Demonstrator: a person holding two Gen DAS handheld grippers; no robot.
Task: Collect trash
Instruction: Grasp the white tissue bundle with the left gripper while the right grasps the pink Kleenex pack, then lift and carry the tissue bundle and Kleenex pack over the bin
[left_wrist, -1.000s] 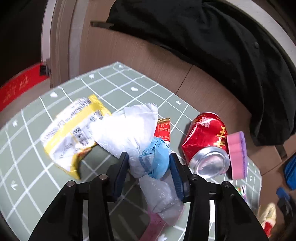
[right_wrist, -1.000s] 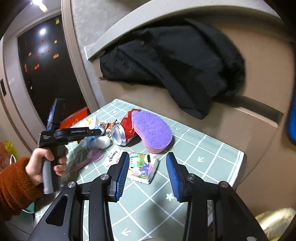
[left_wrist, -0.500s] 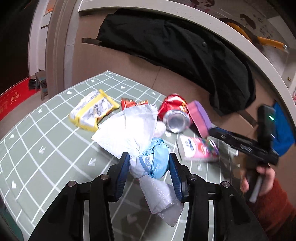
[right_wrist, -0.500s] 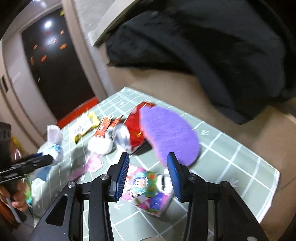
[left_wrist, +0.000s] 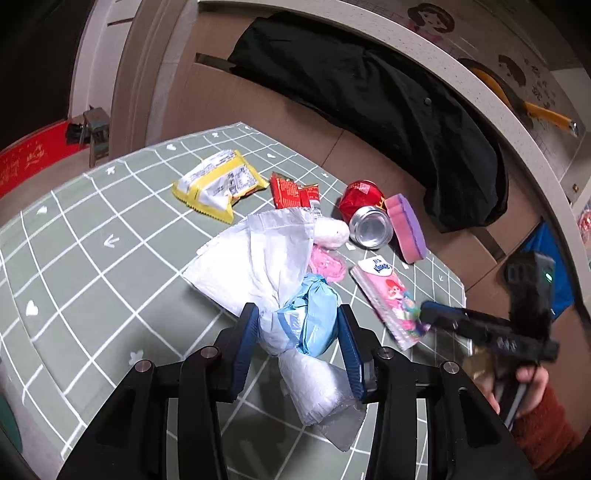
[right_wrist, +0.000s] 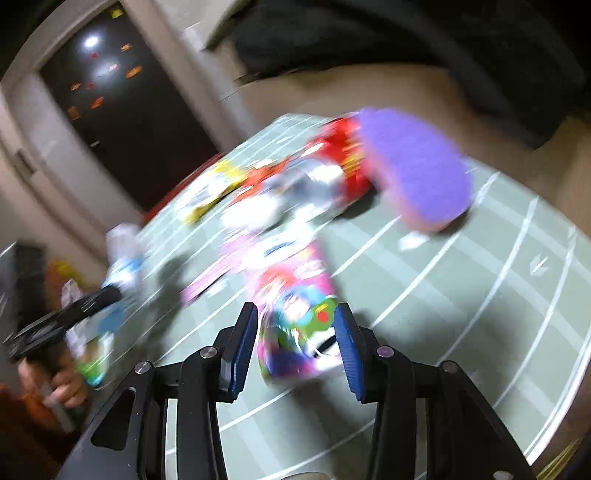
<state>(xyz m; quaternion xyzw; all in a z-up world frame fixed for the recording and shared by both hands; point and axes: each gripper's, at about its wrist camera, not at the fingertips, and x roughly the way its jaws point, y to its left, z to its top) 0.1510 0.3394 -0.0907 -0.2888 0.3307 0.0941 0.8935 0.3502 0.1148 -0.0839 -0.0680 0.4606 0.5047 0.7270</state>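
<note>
My left hand-held gripper is pinching a knotted bundle of trash: crinkly white plastic film wrapped round a scrunched pale-blue wad, with a flared white sheet fanning out ahead of the blue pads and a clear tail hanging below them. The bundle sits squarely between the two fingers, pressed on both sides, above the table with its grey-green, white-gridded cover.

My right hand-held gripper stands part-spread around a soft pink tissue pack printed with bright cartoon figures; the picture is blurred, so I cannot tell whether the pads touch it. The pack lies flat on the table near its edge.

Farther along lie a yellow-and-white snack wrapper, a red foil wrapper, a dented red can on its side with the silver end showing, and a purple-and-pink sponge leaning against it
</note>
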